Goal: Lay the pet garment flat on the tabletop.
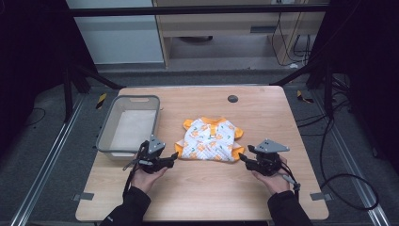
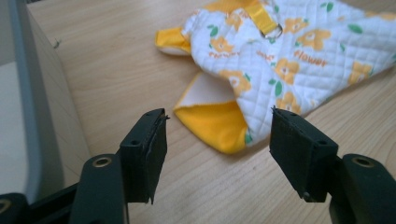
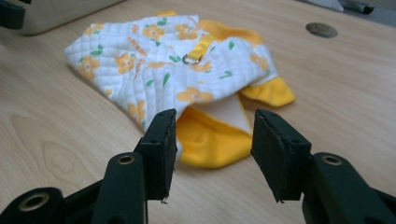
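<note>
Lying flat near the middle of the wooden tabletop [image 1: 207, 188] was a small quilted garment [image 1: 209, 140], white with orange flowers, green leaves and yellow trim, a yellow strap with a metal ring [image 2: 274, 31] running along its back. A grey plastic bin [image 1: 109, 123] stood to its left, near but apart from it, and a dark round disc [image 1: 232, 99] was set into the wood farther back.

Each of the person's hands held a claw just in front of the garment's near edge. The left claw [image 1: 172, 158] pointed in from the left toward the near left yellow sleeve [image 2: 212, 122]. In the left gripper view its jaws stood wide apart with nothing gripped; the yellow sleeve lay on the wood just beyond the tips, in line with the gap, and the pads did not touch it. The bin's grey wall rose along the left edge of that view.

The right claw [image 1: 244, 157] pointed in from the right toward the near right yellow sleeve [image 3: 210, 140]. In the right gripper view its jaws were parted about halfway, and the sleeve's yellow fold lay between and just past the tips. The left pad [image 3: 161, 149] stood close beside the cloth; whether it touched could not be told. Neither pad pressed on the fabric, so the garment rested loose on the wood.
</note>
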Demonstrator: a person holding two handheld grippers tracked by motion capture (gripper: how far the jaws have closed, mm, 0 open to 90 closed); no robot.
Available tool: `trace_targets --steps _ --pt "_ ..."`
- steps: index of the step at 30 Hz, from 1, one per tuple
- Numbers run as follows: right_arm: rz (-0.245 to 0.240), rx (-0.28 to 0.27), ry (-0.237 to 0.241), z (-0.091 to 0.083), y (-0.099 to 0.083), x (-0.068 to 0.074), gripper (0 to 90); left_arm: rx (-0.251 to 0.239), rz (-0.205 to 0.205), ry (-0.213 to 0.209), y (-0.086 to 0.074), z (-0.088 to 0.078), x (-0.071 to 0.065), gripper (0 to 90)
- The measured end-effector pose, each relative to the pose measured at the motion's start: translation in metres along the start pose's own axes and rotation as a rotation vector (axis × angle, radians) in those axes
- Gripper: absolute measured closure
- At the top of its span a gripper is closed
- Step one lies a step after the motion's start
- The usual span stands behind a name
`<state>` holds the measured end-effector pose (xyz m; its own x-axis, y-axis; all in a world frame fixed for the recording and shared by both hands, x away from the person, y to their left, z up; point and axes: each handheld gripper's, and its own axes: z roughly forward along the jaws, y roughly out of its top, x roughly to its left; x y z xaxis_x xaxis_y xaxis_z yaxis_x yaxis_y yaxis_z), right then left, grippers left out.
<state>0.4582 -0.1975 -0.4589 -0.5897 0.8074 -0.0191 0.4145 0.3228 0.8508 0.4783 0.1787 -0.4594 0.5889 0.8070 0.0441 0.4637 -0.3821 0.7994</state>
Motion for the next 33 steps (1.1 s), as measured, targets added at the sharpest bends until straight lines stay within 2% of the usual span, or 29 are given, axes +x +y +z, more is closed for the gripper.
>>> trace_targets --steps 3,8,11,12,15,19,21,22,25,26,30,32,33 --pt "-0.017 0.017 0.006 0.006 -0.005 0.004 49.5 -0.006 -0.005 -0.026 -0.002 0.005 -0.001 36.3" --pt "-0.014 0.039 0.033 0.019 -0.01 0.011 51.3 0.028 -0.004 -0.044 -0.007 0.018 -0.001 38.1" --pt "-0.019 0.058 0.037 0.028 -0.012 0.013 53.0 0.045 0.003 -0.045 -0.008 0.022 -0.002 38.2" --pt "-0.02 0.066 0.04 0.032 -0.013 0.014 53.3 0.055 0.015 -0.028 -0.009 0.026 -0.004 38.5" --pt "-0.022 0.088 0.053 0.039 -0.014 0.015 55.0 0.063 0.019 -0.041 -0.009 0.032 -0.005 41.1" --pt "-0.033 0.103 0.055 0.045 -0.015 0.017 56.4 0.055 0.04 -0.041 -0.01 0.035 -0.006 47.6" --pt "-0.041 0.106 0.053 0.048 -0.015 0.018 57.3 0.063 0.038 -0.051 -0.011 0.038 -0.006 49.4" --pt "-0.028 0.108 0.068 0.05 -0.016 0.018 58.5 0.075 0.042 -0.055 -0.011 0.041 -0.007 52.6" --pt "-0.025 0.113 0.073 0.051 -0.016 0.017 61.5 0.088 0.043 -0.073 -0.012 0.044 -0.008 56.1" --pt "-0.025 0.12 0.072 0.053 -0.017 0.016 66.2 0.101 0.039 -0.075 -0.012 0.045 -0.009 58.0" --pt "-0.019 0.134 0.071 0.054 -0.017 0.015 71.8 0.112 0.033 -0.078 -0.012 0.047 -0.01 63.6" --pt "-0.013 0.143 0.078 0.055 -0.017 0.015 75.9 0.115 0.025 -0.085 -0.012 0.047 -0.009 68.8" --pt "-0.017 0.146 0.077 0.055 -0.016 0.015 79.0 0.116 0.025 -0.085 -0.012 0.046 -0.01 74.2"
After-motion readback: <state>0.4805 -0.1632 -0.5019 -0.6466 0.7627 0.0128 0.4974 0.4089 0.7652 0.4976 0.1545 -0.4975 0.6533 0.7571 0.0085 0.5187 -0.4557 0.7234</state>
